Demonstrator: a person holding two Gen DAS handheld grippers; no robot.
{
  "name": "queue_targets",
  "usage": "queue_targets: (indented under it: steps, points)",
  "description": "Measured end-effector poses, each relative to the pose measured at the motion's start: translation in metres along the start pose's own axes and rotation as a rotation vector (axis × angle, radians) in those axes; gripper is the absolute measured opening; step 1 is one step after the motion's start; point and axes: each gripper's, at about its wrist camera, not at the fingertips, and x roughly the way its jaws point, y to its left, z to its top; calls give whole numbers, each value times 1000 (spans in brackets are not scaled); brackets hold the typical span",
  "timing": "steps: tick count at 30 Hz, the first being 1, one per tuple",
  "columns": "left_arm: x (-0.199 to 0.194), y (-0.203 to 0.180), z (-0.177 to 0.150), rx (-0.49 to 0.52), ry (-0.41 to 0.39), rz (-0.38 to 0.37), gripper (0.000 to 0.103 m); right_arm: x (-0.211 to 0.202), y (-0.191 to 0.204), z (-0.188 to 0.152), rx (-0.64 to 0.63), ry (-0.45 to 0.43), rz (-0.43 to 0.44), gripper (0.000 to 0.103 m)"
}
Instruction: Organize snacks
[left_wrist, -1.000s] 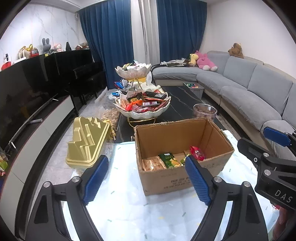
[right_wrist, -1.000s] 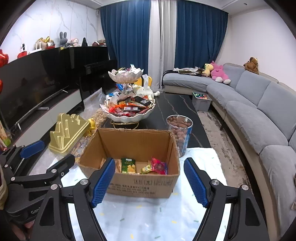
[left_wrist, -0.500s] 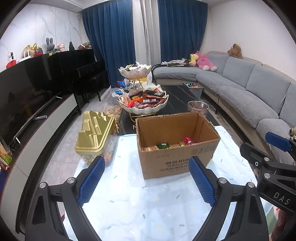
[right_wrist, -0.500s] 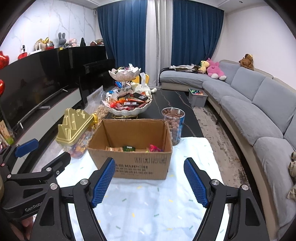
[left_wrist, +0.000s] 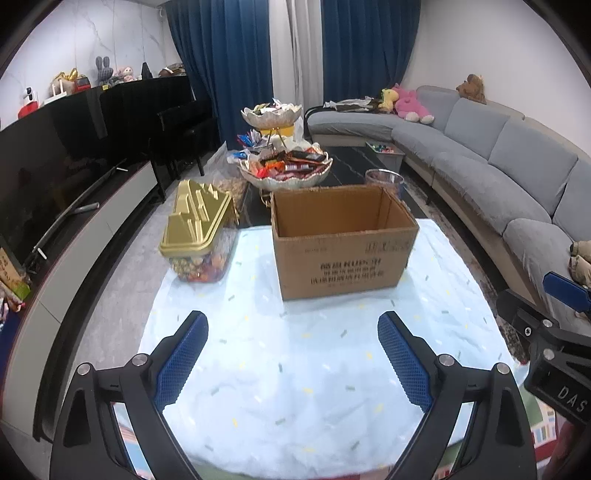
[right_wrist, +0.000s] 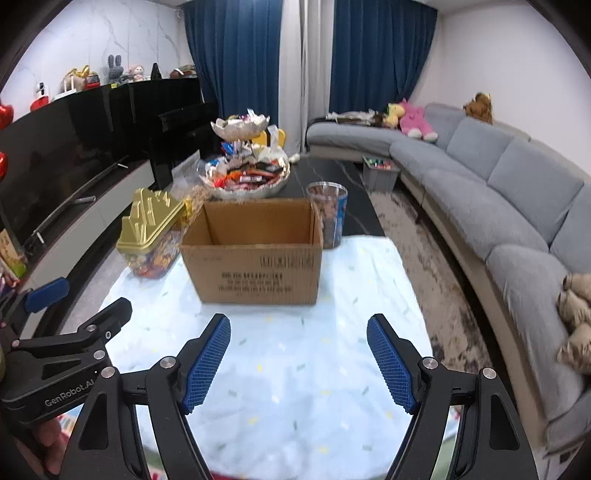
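— Snacks first: where are they?

— Mostly heaped in the two-tier shell-shaped dish (left_wrist: 284, 171) on the dark table, behind the cardboard box (left_wrist: 341, 240). The box stands open-topped on the pale blue cloth (left_wrist: 295, 369) in front of me. From this low angle I see only its bare inner walls, so I can't tell what lies at the bottom.

— Why is the box there?

— I judge it's the collecting bin: open side up, central, within reach of both my claws, and close to the dish.

— What sits around it?

— On its left, the clear tub with the gold lid (left_wrist: 197, 225), packed with wrapped sweets. Behind its right corner, a clear jar (right_wrist: 327, 214) of brown pieces, just beside the box.

— And your claws?

— My left gripper (left_wrist: 291, 363) has just been spreading its jaws, and nothing is between them. My right gripper (right_wrist: 297, 360) is also spread and empty. Both hover above the cloth, well short of the box, pointing down toward it.

— Next?

— Probably reach for a loose packet, but nothing is chosen yet.
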Motion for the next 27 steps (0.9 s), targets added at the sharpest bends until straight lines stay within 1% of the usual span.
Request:
queue_targets:
  steps: [3,7,11,16,19,23,27]
  points:
    - [-13,-2,-12,1,17,-13,94,-12,-4,-10,24,25,-3,77]
    - [-32,-1,-26,8,22,-11,94,-24,-9,-22,54,62,5,77]
    - [-50,3,-37,1,33,-6,94,-38,-6,-31,44,90,9,77]
    - [-69,10,-44,-4,40,4,95,-62,2,-36,-6,57,-21,77]
    - [-80,18,-44,-24,23,21,95,-69,7,-38,-33,59,-21,77]
    - [-89,21,-45,-42,17,24,96,-77,8,-41,-34,65,-7,77]
    - [-94,20,-49,-46,15,15,96,-83,5,-41,-17,53,2,77]
